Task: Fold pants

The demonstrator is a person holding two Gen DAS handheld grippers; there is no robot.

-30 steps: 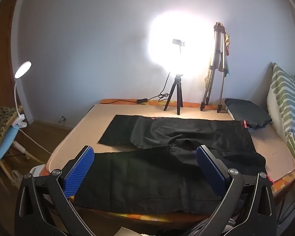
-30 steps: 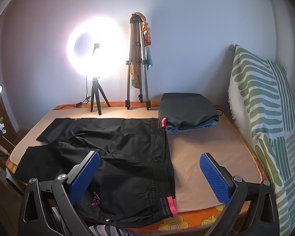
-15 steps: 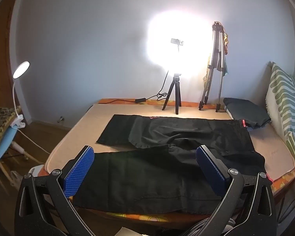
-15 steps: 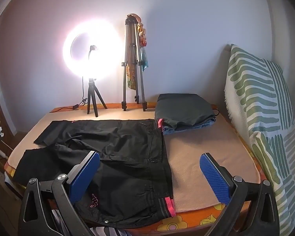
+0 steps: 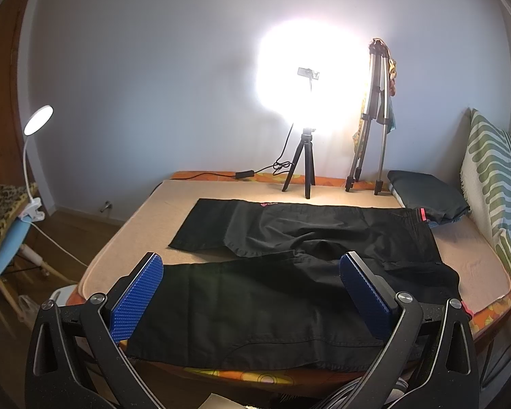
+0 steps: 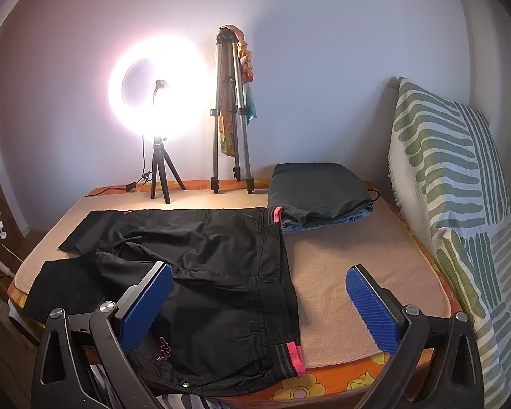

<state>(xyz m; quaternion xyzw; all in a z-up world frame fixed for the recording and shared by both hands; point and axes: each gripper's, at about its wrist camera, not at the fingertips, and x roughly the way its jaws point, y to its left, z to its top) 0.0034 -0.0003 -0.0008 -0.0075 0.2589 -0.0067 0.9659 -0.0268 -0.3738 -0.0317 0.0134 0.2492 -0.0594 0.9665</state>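
Since the pants (image 5: 289,272) lie spread flat along the bed's (image 6: 340,266) near edge, both tools (image 5: 250,293) (image 6: 259,301) hover agape, empty.

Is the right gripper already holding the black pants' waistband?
No, the right gripper is open and empty, with its blue-padded fingers above the black pants spread flat on the bed.

Matt black cloth pants (image 5: 289,272) lie on a soft, napped beige blanket (image 6: 340,266); tripod (image 6: 230,112) legs are shiny metal.
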